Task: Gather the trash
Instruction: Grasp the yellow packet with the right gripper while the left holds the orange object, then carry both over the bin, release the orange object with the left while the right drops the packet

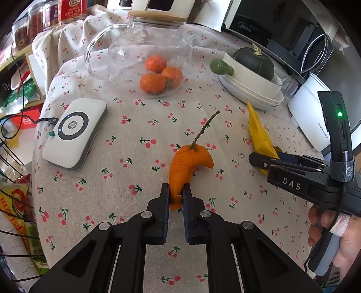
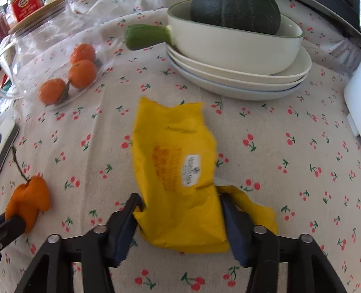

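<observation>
An orange peel (image 1: 187, 164) with a thin stem lies on the cherry-print tablecloth (image 1: 126, 180). My left gripper (image 1: 176, 193) is shut on the peel's near end. The peel also shows at the left of the right wrist view (image 2: 28, 200), with a left fingertip on it. A crumpled yellow paper packet (image 2: 178, 171) with a white label lies in front of my right gripper (image 2: 180, 200). Its jaws stand on either side of the packet's near end, touching its sides. In the left wrist view the right gripper (image 1: 261, 160) is at the packet (image 1: 259, 130).
A glass teapot (image 1: 140, 42) stands over a glass dish with three tangerines (image 1: 160, 76). Stacked white plates (image 2: 239, 74) carry a dish with a dark green squash (image 2: 234, 13). A white charger pad (image 1: 75, 133) is left. White appliances (image 1: 315, 115) line the right edge.
</observation>
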A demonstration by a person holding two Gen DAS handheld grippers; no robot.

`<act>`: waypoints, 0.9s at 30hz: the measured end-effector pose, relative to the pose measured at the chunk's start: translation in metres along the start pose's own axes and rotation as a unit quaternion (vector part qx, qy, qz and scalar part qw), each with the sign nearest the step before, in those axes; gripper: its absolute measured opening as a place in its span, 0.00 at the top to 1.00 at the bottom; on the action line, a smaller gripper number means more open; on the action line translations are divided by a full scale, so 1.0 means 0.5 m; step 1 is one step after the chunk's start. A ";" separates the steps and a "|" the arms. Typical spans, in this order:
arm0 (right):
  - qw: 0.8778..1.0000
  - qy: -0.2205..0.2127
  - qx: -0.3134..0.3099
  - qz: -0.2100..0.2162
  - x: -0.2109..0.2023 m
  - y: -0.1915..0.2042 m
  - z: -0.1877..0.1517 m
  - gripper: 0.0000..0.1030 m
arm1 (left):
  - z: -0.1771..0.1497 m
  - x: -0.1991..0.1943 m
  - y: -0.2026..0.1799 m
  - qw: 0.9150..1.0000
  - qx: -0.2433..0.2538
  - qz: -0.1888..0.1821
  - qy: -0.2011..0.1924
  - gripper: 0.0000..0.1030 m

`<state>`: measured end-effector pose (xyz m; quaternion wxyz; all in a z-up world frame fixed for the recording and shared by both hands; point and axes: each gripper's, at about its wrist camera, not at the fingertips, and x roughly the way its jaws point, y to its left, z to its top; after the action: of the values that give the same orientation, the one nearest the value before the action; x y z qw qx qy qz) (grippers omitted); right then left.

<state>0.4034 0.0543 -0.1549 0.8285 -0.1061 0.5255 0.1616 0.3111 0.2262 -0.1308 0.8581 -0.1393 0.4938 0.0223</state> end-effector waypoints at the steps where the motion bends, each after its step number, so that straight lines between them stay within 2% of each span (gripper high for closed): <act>1: 1.000 0.003 -0.002 0.003 -0.004 0.001 -0.005 0.53 | -0.003 -0.002 -0.002 1.000 0.001 0.000 0.001 0.89; 5: 1.000 0.017 -0.007 0.009 -0.028 -0.004 -0.043 0.55 | -0.017 -0.018 -0.013 1.000 0.002 -0.001 0.006 0.89; 12: 1.000 0.013 -0.004 0.011 -0.126 -0.037 -0.120 0.56 | -0.044 -0.075 -0.065 1.000 0.014 -0.005 0.005 0.89; 20: 1.000 0.000 0.005 0.000 -0.275 -0.114 -0.211 0.56 | -0.082 -0.163 -0.161 0.999 0.044 -0.007 -0.004 0.89; 27: 0.999 -0.009 0.033 0.001 -0.377 -0.189 -0.304 0.56 | -0.149 -0.229 -0.241 0.997 0.069 -0.016 -0.005 0.89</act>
<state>0.2375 -0.1154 -0.0487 0.8359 -0.0763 0.5237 0.1459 0.2111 0.1026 -0.0423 0.8682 -0.0874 0.4878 -0.0247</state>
